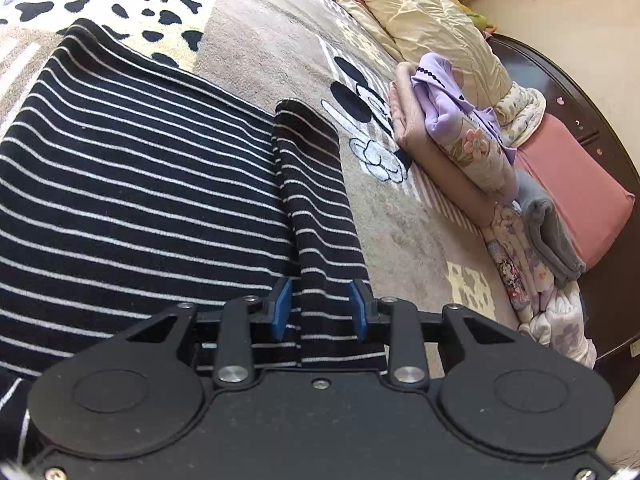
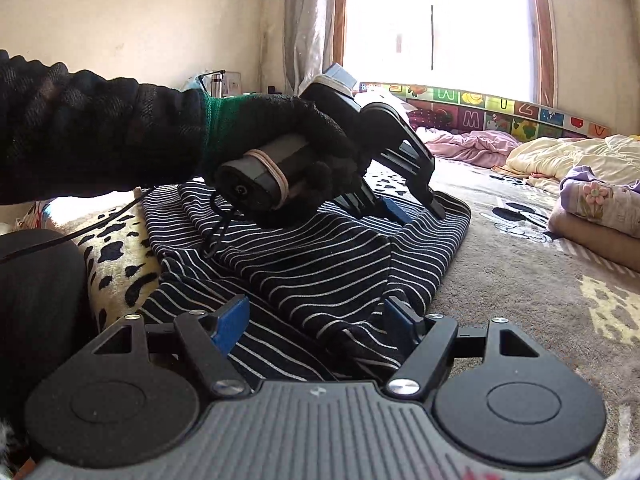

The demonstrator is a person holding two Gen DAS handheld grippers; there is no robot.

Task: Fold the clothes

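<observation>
Striped black-and-white knit garment lies spread on a plush beige blanket with black spots and a cartoon-mouse print, covering the bed. One narrow folded strip of the same cloth, a sleeve by the look of it, runs along the garment's right edge in the left wrist view.

Left gripper: blue pads set apart on either side of that strip, near its close end. Jaws partly open; no clear pinch on the cloth. In the right wrist view this gripper sits at the garment's far edge, tips down at the fabric, held by a black-gloved hand with a green cuff.

Right gripper: jaws wide apart, bunched striped cloth lying between the blue pads at the near edge; holding nothing firmly.

Right of the garment, well apart: a stack of folded clothes, lilac on tan, and a cream quilt beyond.
</observation>
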